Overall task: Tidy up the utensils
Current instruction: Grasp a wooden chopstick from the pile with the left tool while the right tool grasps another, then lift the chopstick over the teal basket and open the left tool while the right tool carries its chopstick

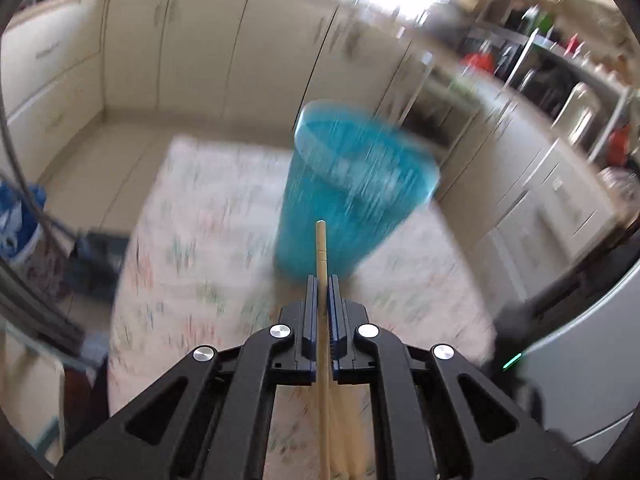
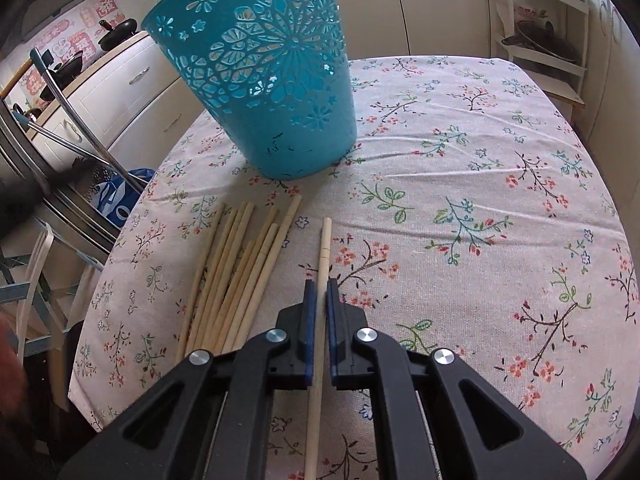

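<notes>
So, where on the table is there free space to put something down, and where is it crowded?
Free: the wide floral tablecloth to the right of the blue basket, out to the table's far and right edges. Crowded: the near left part, where the loose chopsticks lie in a pile in front of the basket.

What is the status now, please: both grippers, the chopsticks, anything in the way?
Left gripper shut on one chopstick. Right gripper shut on another chopstick. Pile of chopsticks on tablecloth; blue basket upright behind. Nothing blocking.
</notes>
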`<action>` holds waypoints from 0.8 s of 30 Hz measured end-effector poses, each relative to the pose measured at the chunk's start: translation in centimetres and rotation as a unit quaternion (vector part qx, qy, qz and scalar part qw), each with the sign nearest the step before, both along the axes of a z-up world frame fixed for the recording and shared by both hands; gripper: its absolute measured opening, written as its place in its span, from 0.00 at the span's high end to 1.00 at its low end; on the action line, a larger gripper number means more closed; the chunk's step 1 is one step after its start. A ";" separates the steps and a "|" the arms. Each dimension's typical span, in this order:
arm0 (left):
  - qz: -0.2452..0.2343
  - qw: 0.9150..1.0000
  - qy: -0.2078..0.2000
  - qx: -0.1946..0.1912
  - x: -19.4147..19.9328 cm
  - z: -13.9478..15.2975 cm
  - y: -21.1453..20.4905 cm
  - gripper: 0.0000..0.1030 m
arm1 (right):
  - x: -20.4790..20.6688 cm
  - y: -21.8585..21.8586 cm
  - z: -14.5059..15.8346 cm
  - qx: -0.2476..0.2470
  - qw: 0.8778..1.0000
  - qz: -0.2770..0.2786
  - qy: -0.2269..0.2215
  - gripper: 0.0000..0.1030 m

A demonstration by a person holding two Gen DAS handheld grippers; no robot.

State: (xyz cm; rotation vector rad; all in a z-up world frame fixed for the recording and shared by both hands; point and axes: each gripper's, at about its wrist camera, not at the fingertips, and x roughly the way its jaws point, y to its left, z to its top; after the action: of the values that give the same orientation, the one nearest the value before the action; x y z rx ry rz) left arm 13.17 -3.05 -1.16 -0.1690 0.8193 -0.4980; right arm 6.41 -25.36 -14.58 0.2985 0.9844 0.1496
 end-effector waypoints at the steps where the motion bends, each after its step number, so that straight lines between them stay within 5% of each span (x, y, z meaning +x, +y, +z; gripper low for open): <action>1: 0.003 1.000 -0.025 -0.016 0.4 2.1 0.0 0.96 | -0.1 0.0 0.0 0.001 1.000 -0.001 0.000 0.94; 7: 0.047 0.984 -0.157 -0.070 4.9 10.5 -2.4 0.96 | -0.4 -0.2 0.0 0.009 1.000 -0.008 -0.001 0.94; 10: 0.091 0.969 -0.224 -0.044 7.1 11.2 -5.5 0.96 | -0.1 -0.3 0.1 -0.011 1.000 -0.003 -0.003 0.94; 17: 0.125 0.973 -0.195 0.015 11.8 6.8 -9.3 0.95 | 0.0 1.3 0.4 -0.068 0.997 0.015 -0.013 0.94; 24: 0.127 0.978 -0.162 0.042 11.6 2.1 -7.5 0.95 | -0.2 0.3 0.0 -0.038 0.999 0.005 -0.018 0.94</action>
State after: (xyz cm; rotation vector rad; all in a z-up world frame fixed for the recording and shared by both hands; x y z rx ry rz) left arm 24.75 -10.56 0.99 -0.1088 0.4890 -0.2388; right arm 6.17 -25.03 -14.55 0.2210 0.9525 0.1253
